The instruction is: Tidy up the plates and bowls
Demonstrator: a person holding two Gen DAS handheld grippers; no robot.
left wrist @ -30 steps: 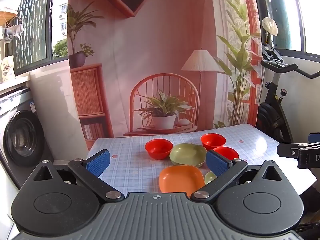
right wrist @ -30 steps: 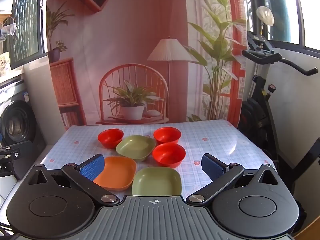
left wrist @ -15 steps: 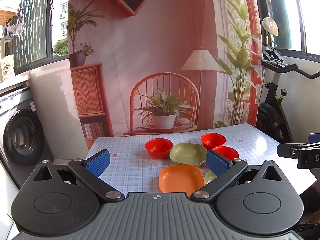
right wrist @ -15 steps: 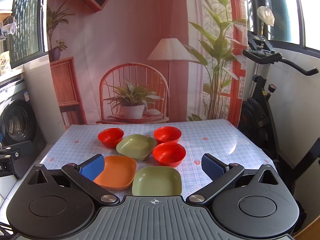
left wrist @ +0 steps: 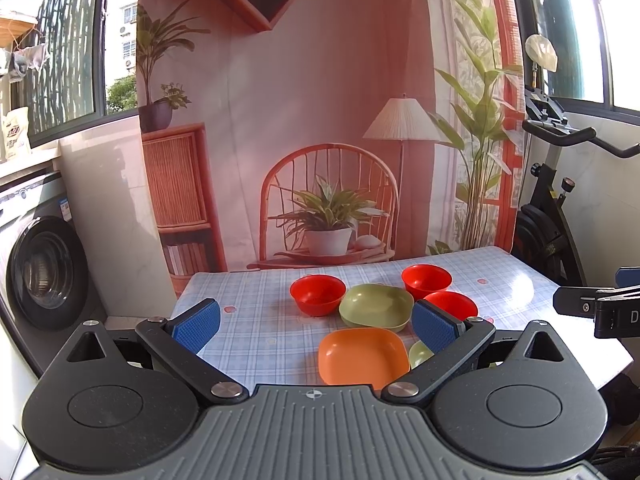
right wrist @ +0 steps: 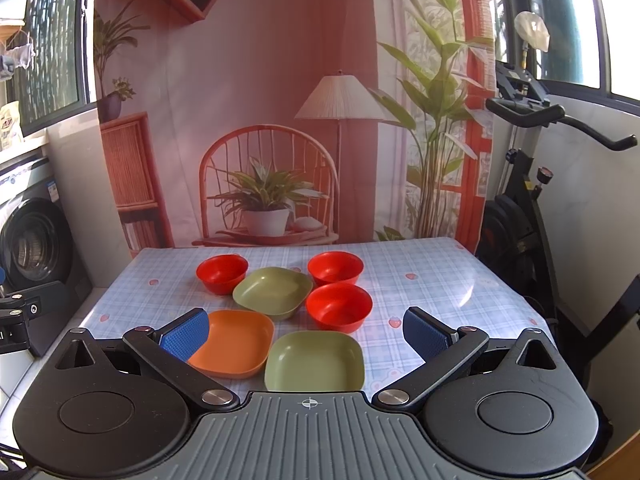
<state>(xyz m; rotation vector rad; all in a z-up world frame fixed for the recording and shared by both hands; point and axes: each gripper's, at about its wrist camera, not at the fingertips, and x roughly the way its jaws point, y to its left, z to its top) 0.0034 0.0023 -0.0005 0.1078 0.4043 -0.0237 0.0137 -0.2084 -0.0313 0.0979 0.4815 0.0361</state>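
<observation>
What my two views hide or cut off

From my left gripper's view, its right finger (left wrist: 434, 326) covers most of the near green plate (left wrist: 420, 353), only a sliver showing, and the front edge of one red bowl (left wrist: 451, 305). My right gripper (left wrist: 600, 307) is cut by the frame's right edge. In the right view, my left finger (right wrist: 185, 335) overlaps the orange plate's (right wrist: 234, 342) corner; the washing machine (right wrist: 28, 240) runs off the left edge.

Not much to read here tbh: just a white letter "D" on the right gripper (left wrist: 618, 316) body at 3 o'clock, cut off by the frame edge.
</observation>
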